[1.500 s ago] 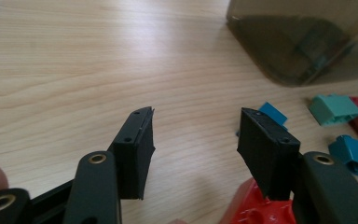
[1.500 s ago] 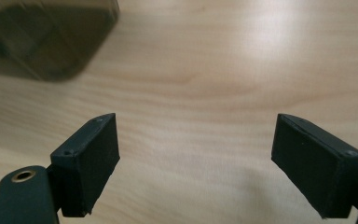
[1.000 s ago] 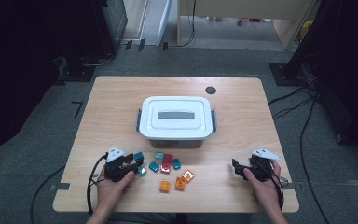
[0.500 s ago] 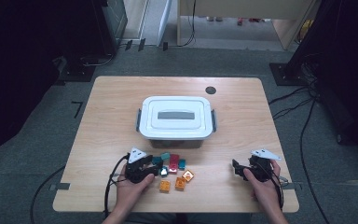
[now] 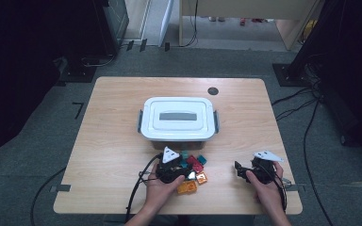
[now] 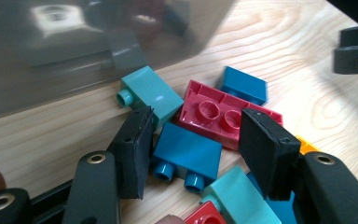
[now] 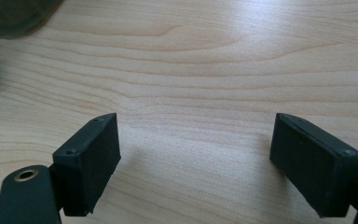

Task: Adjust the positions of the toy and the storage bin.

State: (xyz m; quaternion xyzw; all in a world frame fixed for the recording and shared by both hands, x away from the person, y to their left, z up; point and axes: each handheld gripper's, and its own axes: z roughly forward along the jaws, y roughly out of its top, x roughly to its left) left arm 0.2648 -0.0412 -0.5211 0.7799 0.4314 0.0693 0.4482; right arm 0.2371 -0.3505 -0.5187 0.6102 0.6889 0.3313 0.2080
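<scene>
Pale wood grain covers the worktop (image 5: pixel 118 141), and a white-lidded storage box (image 5: pixel 177 117) sits at the middle of the high view. Just below the box lies a small heap of toy bricks. In the left gripper view, low in the frame, the left hand-held gripper (image 6: pixel 205 149) has its jaws parted around a dark blue brick (image 6: pixel 187 151) lying on its side, studs toward the camera; the left pad looks close against it, while a gap shows at the right pad, so nothing is clamped. A red brick (image 6: pixel 214 119) lies just behind it, a teal brick (image 6: pixel 151 93) to the upper left and another blue brick (image 6: pixel 244 85) further back. At the lower right of the high view the right hand-held gripper (image 5: pixel 240 170) rests in the person's hand; in its own view its jaws (image 7: pixel 196 158) stand wide apart over bare wood.
</scene>
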